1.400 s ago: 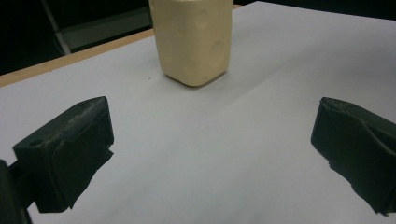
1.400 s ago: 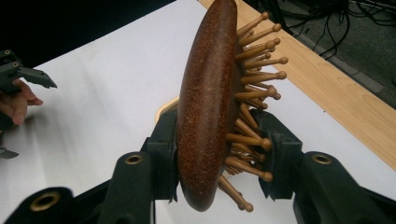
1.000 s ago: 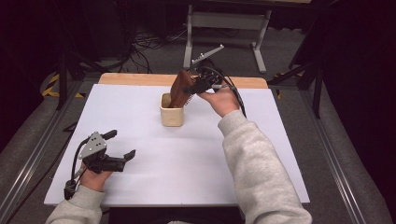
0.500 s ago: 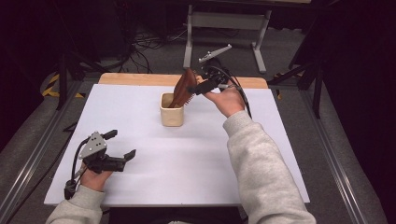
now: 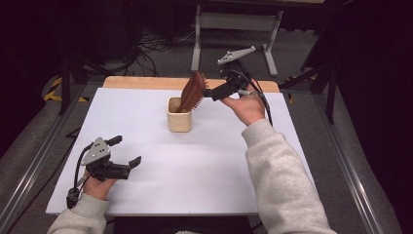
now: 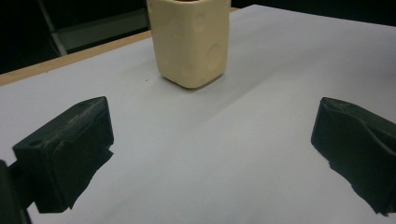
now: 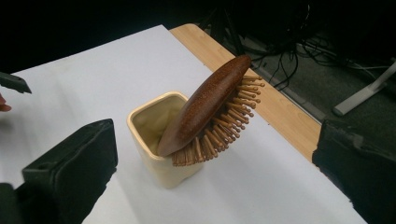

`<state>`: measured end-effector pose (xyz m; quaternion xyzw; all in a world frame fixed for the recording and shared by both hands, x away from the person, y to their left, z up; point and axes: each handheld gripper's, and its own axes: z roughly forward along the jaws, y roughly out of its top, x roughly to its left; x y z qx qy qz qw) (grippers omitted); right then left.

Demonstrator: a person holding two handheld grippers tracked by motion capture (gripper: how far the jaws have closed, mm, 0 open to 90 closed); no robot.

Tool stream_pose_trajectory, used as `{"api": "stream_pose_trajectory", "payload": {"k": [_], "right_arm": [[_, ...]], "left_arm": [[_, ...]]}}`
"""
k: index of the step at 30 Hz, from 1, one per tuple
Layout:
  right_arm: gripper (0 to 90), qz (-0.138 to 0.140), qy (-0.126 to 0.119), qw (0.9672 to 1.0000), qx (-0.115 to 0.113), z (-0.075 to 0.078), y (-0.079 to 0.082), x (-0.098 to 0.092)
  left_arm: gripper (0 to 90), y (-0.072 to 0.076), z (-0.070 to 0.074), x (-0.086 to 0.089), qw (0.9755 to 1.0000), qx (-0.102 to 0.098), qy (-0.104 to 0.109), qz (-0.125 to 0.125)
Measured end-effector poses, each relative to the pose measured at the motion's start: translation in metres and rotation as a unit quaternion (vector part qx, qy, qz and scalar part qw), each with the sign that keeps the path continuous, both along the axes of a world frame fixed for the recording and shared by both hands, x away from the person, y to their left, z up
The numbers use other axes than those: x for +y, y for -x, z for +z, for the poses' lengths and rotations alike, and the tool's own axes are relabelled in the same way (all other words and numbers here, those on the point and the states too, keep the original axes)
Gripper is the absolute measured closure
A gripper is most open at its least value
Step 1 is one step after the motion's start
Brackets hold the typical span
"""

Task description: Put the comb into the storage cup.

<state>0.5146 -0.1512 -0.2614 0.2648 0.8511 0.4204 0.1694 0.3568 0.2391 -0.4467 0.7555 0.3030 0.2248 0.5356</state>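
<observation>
Leaning, one hairbrush point(image 7: 208, 105), one cup point(image 7: 149, 140)

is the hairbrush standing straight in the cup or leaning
Leaning. The wooden hairbrush sits handle-down in the cream cup, its head tilted over the rim, bristles facing down. The right gripper is open, clear of it.

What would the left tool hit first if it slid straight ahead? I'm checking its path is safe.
Probably the cream cup: it stands ahead of the open left tool, slightly left of centre, with bare white table between. Depth is hard to judge.
</observation>
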Motion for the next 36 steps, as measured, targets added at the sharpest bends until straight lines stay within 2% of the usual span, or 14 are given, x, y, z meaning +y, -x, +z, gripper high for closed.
{"api": "stream_pose_trajectory", "payload": {"k": [8,17,26,34,36], "right_arm": [[0.0,0.009,-0.019,0.9995,-0.025,0.009,0.020,-0.017],[0.0,0.018,-0.031,0.9985,-0.042,0.009,0.041,-0.037],[0.0,0.023,-0.059,0.9965,-0.054,0.000,0.070,-0.055],[0.0,0.026,-0.065,0.9956,-0.062,-0.009,0.084,-0.067],[0.0,0.030,-0.064,0.9953,-0.065,-0.016,0.091,-0.073]], "left_arm": [[0.2,0.000,0.001,0.003,0.9999,0.005,0.008,-0.010],[0.2,0.001,0.005,0.009,0.9998,0.004,0.015,-0.008],[0.2,0.003,0.007,0.018,0.9997,0.000,0.023,-0.001],[0.2,0.004,0.008,0.020,0.9997,0.001,0.025,-0.003],[0.2,0.004,0.007,0.019,0.9996,0.001,0.028,-0.006]]}}
